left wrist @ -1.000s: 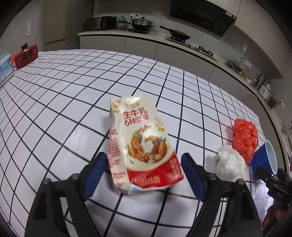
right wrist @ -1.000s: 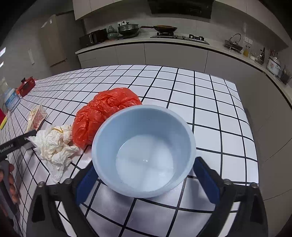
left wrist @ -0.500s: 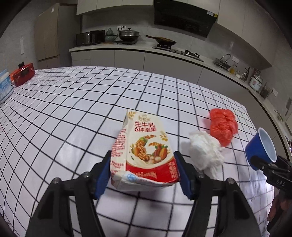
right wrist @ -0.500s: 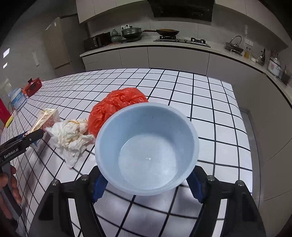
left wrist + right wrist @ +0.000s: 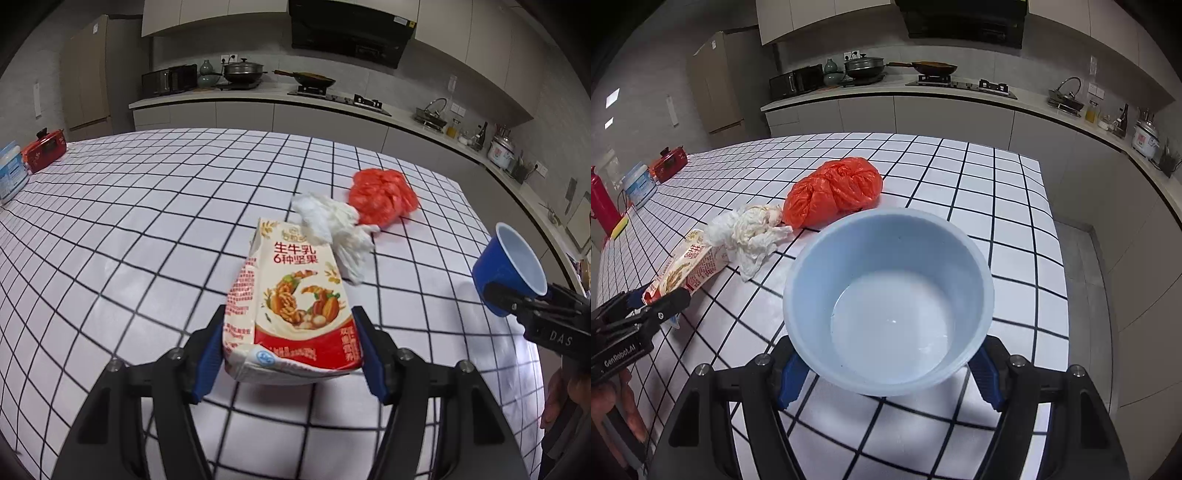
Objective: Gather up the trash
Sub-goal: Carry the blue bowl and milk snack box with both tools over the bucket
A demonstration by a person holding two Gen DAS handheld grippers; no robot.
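The empty blue plastic cup is clamped by the right gripper, mouth toward the camera; the white-and-red milk carton, long axis pointing away, is squeezed in the left gripper

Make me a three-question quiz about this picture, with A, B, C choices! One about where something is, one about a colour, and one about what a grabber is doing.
1. Where is the crumpled tissue?
A. Inside the cup
B. On the table, between the milk carton and the plastic bag
C. On the kitchen counter

2. What colour is the plastic bag?
A. Orange-red
B. Green
C. Black

3. What is the left gripper doing?
A. Hanging open with nothing in it
B. Squeezing the tissue
C. Holding the milk carton

Answers:
1 B: it lies on the checked table between those two.
2 A: the bag is plainly orange-red.
3 C: both blue pads press the carton's sides.
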